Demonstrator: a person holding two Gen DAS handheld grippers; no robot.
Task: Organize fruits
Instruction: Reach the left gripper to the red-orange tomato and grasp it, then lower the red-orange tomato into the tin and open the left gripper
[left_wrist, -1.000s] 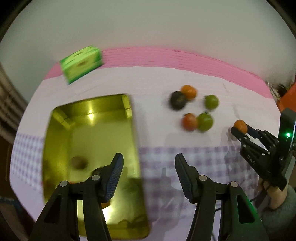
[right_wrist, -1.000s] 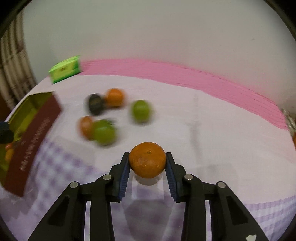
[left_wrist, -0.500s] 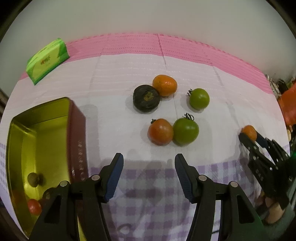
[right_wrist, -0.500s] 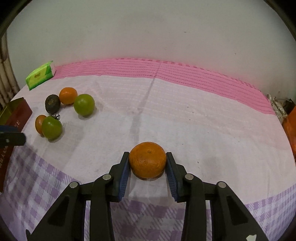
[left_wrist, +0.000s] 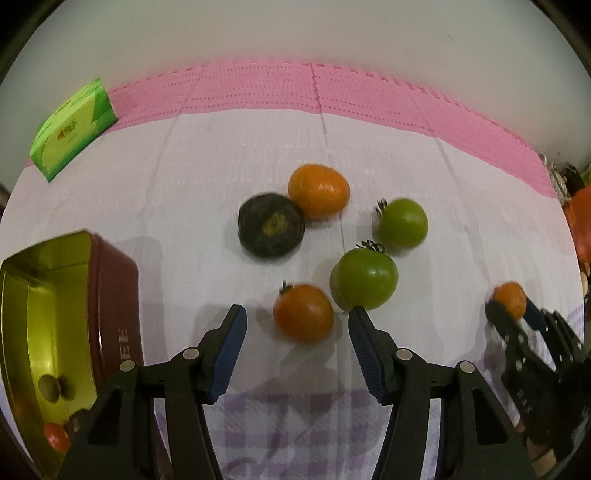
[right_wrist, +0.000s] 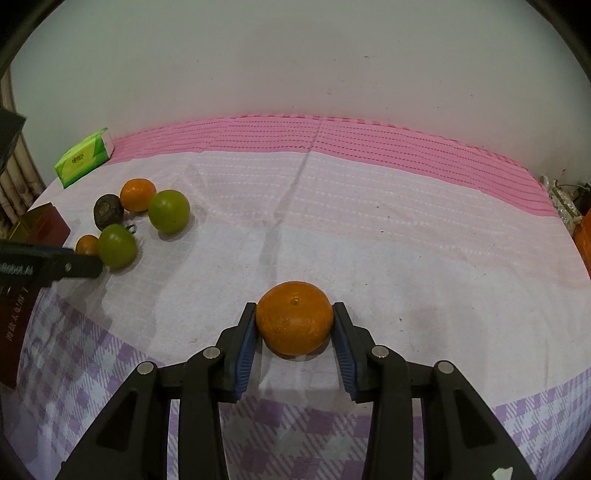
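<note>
My left gripper (left_wrist: 297, 332) is open, its fingertips either side of an orange-red tomato (left_wrist: 303, 312) on the cloth. Just beyond lie a green tomato (left_wrist: 364, 278), a second green tomato (left_wrist: 402, 222), a dark round fruit (left_wrist: 271, 229) and an orange tangerine (left_wrist: 318, 191). My right gripper (right_wrist: 294, 332) is shut on a tangerine (right_wrist: 294, 316), just above the cloth; it also shows in the left wrist view (left_wrist: 511, 314). The same fruit cluster (right_wrist: 118, 245) lies far left in the right wrist view, by my left gripper (right_wrist: 48, 264).
A gold-lined red tin (left_wrist: 110, 295) stands at the left with small fruits (left_wrist: 55, 437) inside. A green tissue pack (left_wrist: 72, 127) lies at the back left. The wall runs behind the pink cloth edge (left_wrist: 314, 85). An orange object (left_wrist: 581, 221) sits at the far right.
My left gripper has swung right from over the tin and moved forward to the fruit cluster, now straddling the orange-red tomato. The right gripper still holds its tangerine, its view turned right.
</note>
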